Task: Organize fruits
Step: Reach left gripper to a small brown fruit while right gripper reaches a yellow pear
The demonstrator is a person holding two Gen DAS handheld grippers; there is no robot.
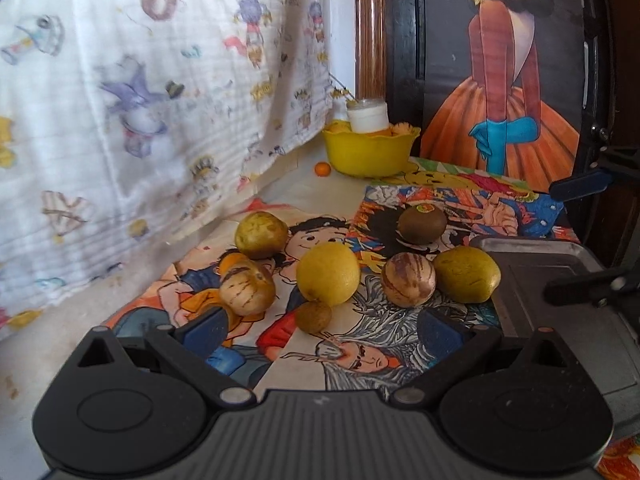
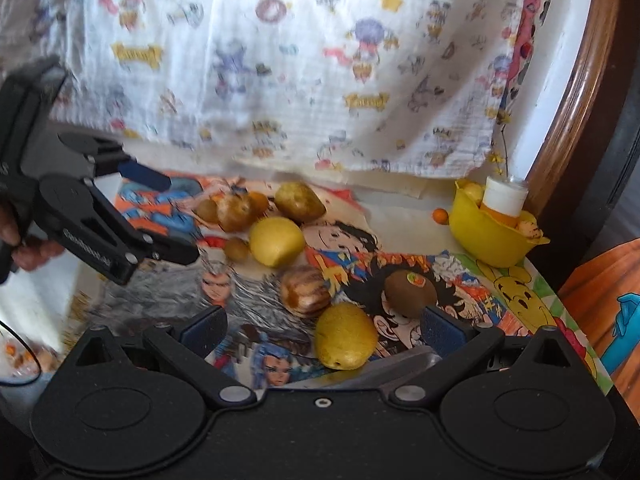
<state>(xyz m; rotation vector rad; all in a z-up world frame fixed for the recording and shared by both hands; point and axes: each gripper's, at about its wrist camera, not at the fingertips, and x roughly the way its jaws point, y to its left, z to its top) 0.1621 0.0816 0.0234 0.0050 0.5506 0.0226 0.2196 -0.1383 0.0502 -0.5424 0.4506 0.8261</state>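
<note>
Cartoon-printed table covering point(image 2: 360, 240) holds scattered fruits, the near yellow fruit point(image 2: 346, 336) lying long axis left-right between the right gripper point(image 2: 324, 330)'s spread, empty fingers, and the left gripper point(image 1: 324, 330) likewise gapes empty.

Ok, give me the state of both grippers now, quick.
Left gripper: open, holding nothing, above the small brown fruit.
Right gripper: open, holding nothing, yellow-green fruit between its fingers.
</note>
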